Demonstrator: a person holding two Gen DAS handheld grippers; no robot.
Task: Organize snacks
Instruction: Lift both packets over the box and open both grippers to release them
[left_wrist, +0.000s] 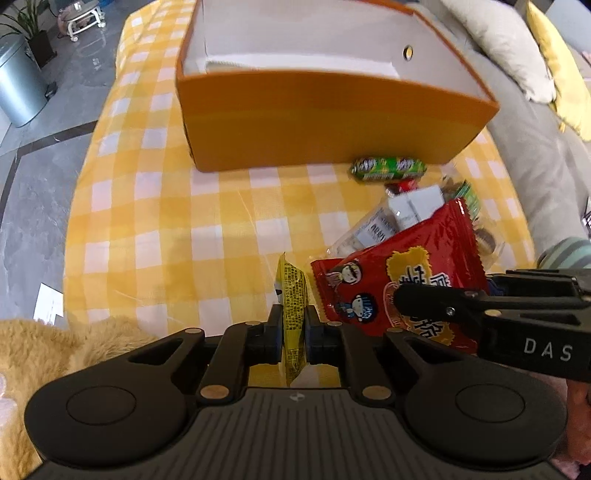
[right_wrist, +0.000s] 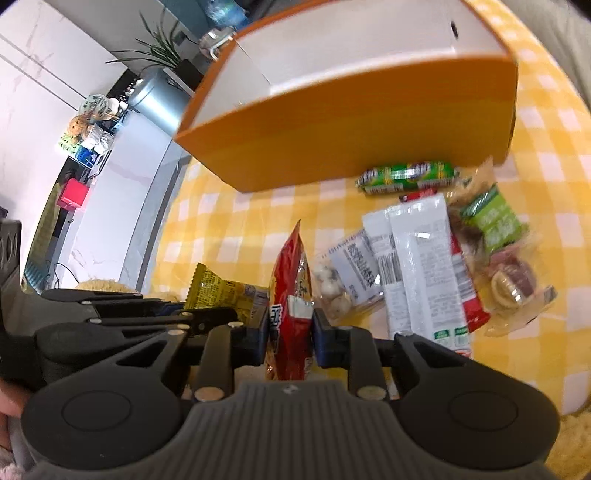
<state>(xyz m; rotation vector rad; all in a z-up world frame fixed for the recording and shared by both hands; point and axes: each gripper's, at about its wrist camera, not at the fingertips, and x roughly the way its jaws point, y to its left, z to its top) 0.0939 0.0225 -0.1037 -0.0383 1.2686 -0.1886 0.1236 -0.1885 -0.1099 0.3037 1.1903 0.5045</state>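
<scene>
My left gripper (left_wrist: 293, 325) is shut on a yellow snack packet (left_wrist: 291, 295), held edge-on above the checkered cloth. My right gripper (right_wrist: 290, 325) is shut on a red snack bag (right_wrist: 290, 280); in the left wrist view that bag (left_wrist: 399, 269) and the right gripper (left_wrist: 436, 306) sit just right of the yellow packet. The yellow packet also shows at the left of the right wrist view (right_wrist: 221, 291). An open orange box (left_wrist: 325, 122) with a white inside stands ahead of both grippers; it also shows in the right wrist view (right_wrist: 354, 125).
A pile of snacks lies right of the grippers: a green roll (right_wrist: 406, 175) against the box, white wrappers (right_wrist: 417, 258), a clear bag of round sweets (right_wrist: 332, 291), a green-labelled bag (right_wrist: 495, 221). A yellow checkered cloth (left_wrist: 166, 229) covers the table. Sofa cushions (left_wrist: 517, 48) lie at right, a metal bin (left_wrist: 18, 85) at left.
</scene>
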